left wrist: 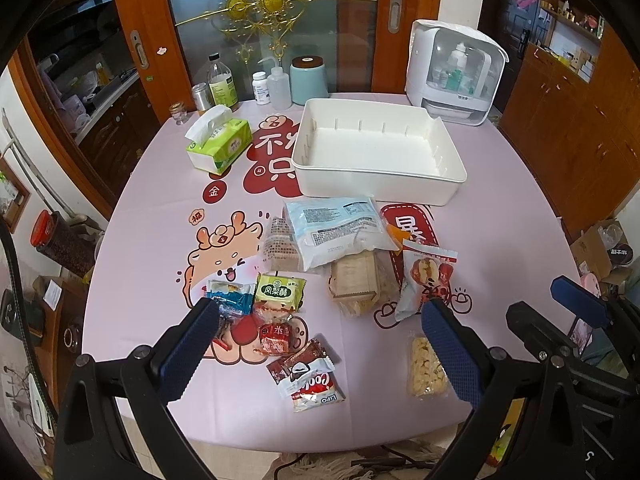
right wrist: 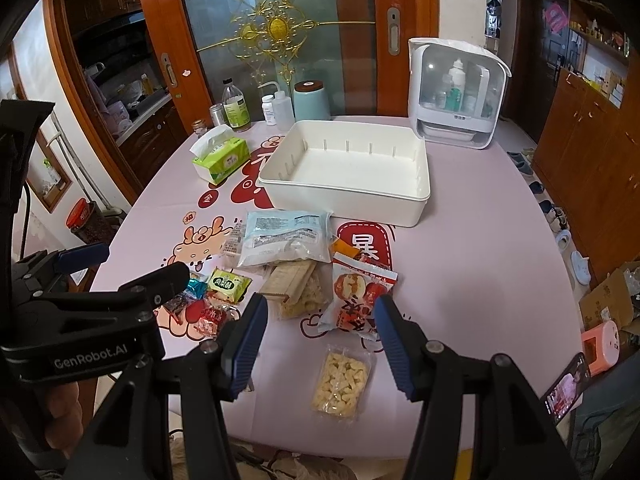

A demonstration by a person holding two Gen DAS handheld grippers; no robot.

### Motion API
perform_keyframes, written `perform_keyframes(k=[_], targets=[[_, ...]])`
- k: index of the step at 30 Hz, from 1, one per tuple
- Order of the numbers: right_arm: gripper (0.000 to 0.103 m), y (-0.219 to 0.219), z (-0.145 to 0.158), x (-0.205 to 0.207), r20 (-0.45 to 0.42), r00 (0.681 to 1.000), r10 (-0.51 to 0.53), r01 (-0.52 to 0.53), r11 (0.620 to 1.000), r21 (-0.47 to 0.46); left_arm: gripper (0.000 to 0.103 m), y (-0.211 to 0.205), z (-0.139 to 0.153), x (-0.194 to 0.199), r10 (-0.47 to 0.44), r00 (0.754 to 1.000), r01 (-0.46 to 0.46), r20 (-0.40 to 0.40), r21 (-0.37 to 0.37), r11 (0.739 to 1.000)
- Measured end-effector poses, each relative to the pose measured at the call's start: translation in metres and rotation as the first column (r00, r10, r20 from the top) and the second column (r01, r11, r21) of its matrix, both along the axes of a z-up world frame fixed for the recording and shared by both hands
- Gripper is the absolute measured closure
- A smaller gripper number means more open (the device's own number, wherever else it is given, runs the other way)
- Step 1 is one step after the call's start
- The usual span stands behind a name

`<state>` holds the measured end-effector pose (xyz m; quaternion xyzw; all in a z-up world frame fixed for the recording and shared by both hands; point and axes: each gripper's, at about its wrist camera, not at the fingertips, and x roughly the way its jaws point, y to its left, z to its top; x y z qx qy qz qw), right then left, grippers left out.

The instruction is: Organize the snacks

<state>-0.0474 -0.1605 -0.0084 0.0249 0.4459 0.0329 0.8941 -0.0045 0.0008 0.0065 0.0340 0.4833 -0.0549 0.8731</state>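
**Snacks waiting at the near edge, bin standing empty**

Both grippers are being held above the near edge of the table (left wrist: 132,216), and nothing is being carried. The left gripper (left wrist: 320,324) is being kept with its jaws wide apart over the cluster of small packets; the right gripper (right wrist: 320,340) is likewise being held with jaws apart, above the clear bag of pale puffs (right wrist: 340,386).

The white bin (left wrist: 376,176) is sitting towards the far edge, right of centre, and nothing is lying in it. The snacks are being left loose between it and the near edge: a large pale blue pouch (left wrist: 340,228) just in front of the bin, a red-printed fruit packet (left wrist: 426,276) to its right, a green pastry packet (left wrist: 280,289), a red wrapped sweet (left wrist: 275,334) and a brown-and-white biscuit pack (left wrist: 310,380) nearer the edge.

The task appears to be at its start, with a first pick being chosen. The puff bag is judged the easiest for the right gripper, lying flat and apart from the others. A grip across its short width, near one sealed end, is being recommended, since the film is likely slippery and the contents crushable. The jaws should be lowered square to the tablecloth so that cloth is not pinched. The tissue box (left wrist: 218,145) and the bottles at the far edge are being left alone.
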Motion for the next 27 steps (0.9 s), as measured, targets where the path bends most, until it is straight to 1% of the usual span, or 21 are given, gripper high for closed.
perform_keyframes(k=[20,27], targets=[[0.046,-0.002,-0.004,-0.009,0.003,1.0,-0.004,0.004,1.0,0.005,0.003,-0.002,-0.001,-0.002,0.0,1.0,0.0,0.001,0.001,1.0],[0.046,-0.001,-0.005,-0.013,-0.001,1.0,0.002,-0.002,1.0,0.006,0.003,0.005,-0.01,-0.011,0.006,1.0,-0.006,-0.014,-0.003,1.0]])
